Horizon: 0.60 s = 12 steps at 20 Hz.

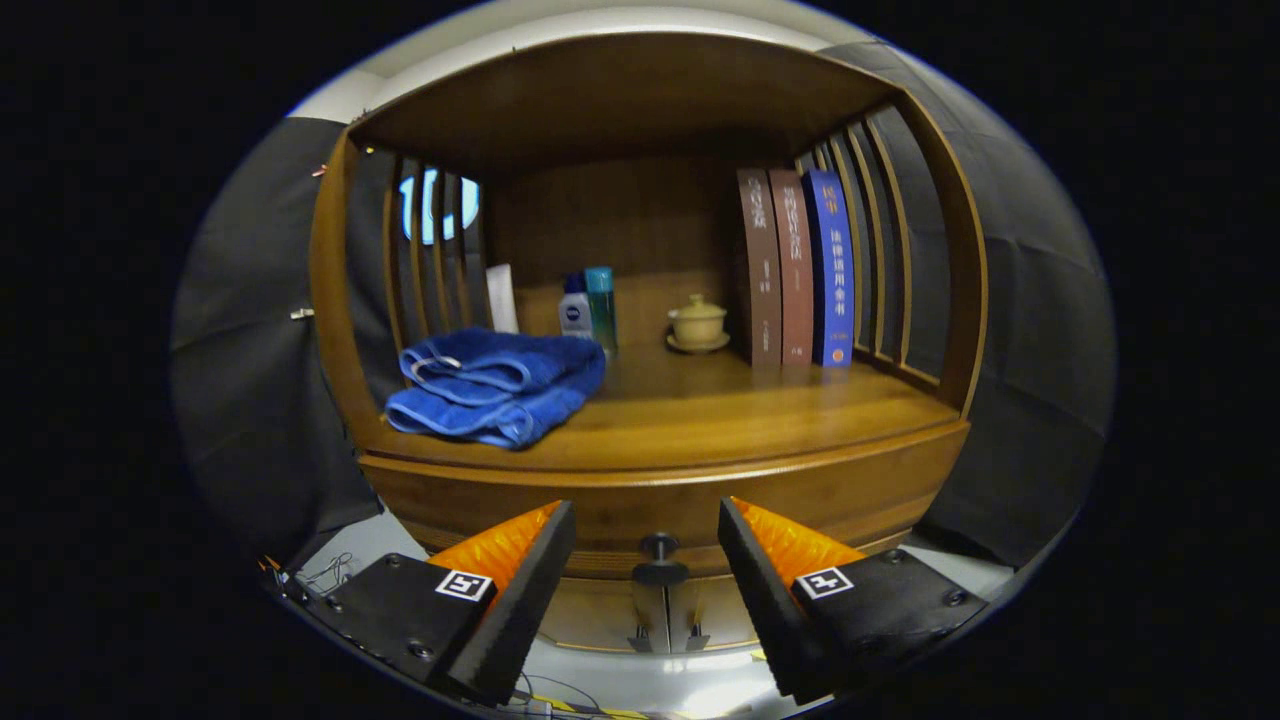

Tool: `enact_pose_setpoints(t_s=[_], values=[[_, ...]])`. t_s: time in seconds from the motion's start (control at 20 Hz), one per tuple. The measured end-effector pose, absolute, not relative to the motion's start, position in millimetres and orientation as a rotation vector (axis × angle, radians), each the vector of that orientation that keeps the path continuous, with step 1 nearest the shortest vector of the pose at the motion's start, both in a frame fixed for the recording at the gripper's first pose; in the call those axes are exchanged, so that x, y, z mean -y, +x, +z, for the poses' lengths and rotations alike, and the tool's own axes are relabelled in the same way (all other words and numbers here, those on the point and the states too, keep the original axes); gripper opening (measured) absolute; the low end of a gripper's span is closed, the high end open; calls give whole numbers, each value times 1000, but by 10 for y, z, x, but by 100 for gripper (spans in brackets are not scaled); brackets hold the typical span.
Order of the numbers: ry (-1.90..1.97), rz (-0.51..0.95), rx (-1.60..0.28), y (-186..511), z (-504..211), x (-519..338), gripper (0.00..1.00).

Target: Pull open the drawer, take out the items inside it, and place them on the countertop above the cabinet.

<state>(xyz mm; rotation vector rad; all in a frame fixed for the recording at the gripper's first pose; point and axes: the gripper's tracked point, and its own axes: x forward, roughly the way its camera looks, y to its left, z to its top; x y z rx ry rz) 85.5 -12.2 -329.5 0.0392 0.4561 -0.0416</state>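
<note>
A wooden cabinet stands in front of me, with a countertop (760, 415) under a roofed shelf space. Below the countertop's edge runs the drawer front (640, 505), closed, with a small dark knob (659, 548) at its middle. My gripper (646, 540) is open, its two orange-and-black fingers (520, 560) set wide apart. The knob sits between the fingertips, touching neither. The drawer's contents are hidden.
On the countertop lie a folded blue towel (495, 385) at the left, a white tube (502, 298), two small bottles (590, 305), a lidded yellow cup on a saucer (697, 323), and three upright books (797, 268) at the right. Slatted wooden sides close in the shelf. Lower cabinet doors (660, 612) sit under the drawer.
</note>
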Motion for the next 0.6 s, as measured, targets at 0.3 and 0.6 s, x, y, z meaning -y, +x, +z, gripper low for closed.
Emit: enact_pose_setpoints(t_s=[0.3,0.6], values=[[62,-56,-596,956,-3885,195,68],[11,-50,-618,904,-3897,175,42]])
